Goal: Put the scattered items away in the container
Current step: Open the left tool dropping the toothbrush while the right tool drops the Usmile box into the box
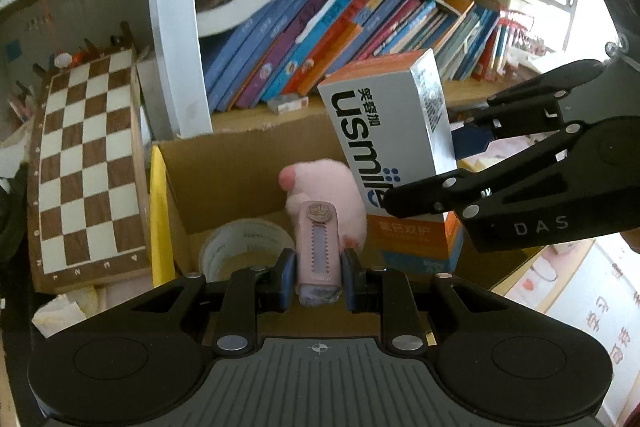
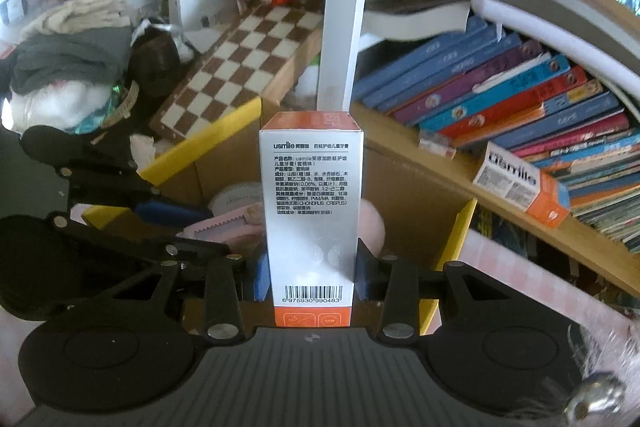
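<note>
My left gripper (image 1: 318,277) is shut on a small pink tape dispenser (image 1: 319,247) and holds it over the open cardboard box (image 1: 224,167) with yellow flaps. Inside the box lie a roll of clear tape (image 1: 244,247) and a pink plush toy (image 1: 324,183). My right gripper (image 2: 312,277) is shut on a white and orange usmile toothpaste box (image 2: 312,211), upright above the same cardboard box (image 2: 208,167). The toothpaste box (image 1: 396,151) and right gripper (image 1: 424,187) also show in the left wrist view. The left gripper (image 2: 200,223) with the dispenser (image 2: 224,227) shows in the right wrist view.
A chessboard (image 1: 88,167) leans left of the box. A shelf of slanted books (image 1: 340,39) runs behind it, with a white post (image 1: 176,39) at the box's back corner. A second usmile box (image 2: 520,185) lies on the shelf ledge. Piled clothes (image 2: 72,67) sit far left.
</note>
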A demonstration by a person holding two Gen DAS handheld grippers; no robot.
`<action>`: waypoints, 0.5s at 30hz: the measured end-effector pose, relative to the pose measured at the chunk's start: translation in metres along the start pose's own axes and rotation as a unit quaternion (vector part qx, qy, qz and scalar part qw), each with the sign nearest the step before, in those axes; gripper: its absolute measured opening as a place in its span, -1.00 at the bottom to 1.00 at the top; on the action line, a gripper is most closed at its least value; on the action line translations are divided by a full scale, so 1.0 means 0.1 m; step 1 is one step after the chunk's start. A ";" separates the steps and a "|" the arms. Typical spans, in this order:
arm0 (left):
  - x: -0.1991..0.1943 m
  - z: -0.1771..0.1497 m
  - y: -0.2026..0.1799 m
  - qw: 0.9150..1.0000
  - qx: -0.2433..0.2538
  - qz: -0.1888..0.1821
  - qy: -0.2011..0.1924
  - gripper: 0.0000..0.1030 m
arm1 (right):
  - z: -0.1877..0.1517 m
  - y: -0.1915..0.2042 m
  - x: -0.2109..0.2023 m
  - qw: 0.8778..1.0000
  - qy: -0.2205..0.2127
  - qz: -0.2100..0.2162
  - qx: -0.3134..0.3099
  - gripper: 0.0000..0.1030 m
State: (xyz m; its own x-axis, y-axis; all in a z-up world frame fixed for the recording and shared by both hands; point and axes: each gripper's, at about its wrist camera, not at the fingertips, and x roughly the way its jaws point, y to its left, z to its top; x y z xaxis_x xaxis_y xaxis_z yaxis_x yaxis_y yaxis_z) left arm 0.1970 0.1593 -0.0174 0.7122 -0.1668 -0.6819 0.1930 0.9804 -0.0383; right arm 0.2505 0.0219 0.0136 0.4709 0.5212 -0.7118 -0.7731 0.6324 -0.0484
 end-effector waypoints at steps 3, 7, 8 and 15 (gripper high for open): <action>0.07 -0.03 0.00 1.000 0.003 0.000 0.015 -0.55 | -0.03 -0.01 0.09 1.000 0.016 0.008 0.000 -0.28; 0.13 -0.04 0.00 1.000 0.006 -0.001 0.030 -0.55 | -0.08 0.00 0.21 0.999 0.041 0.020 -0.007 -0.28; 0.14 -0.04 0.00 0.999 0.005 -0.002 0.032 -0.55 | -0.09 0.00 0.24 0.999 0.048 0.023 -0.010 -0.28; 0.20 -0.03 0.06 0.999 -0.019 -0.016 0.049 -0.55 | -0.16 0.01 0.38 0.996 0.080 0.037 -0.011 -0.28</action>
State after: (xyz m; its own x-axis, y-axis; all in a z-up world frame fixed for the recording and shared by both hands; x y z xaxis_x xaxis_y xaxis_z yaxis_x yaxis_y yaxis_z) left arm 0.2104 0.1621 -0.0340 0.6367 -0.1886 -0.7477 0.1874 0.9784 -0.0872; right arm 0.2605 0.0328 -0.0248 0.3398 0.4673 -0.8162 -0.8132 0.5819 -0.0054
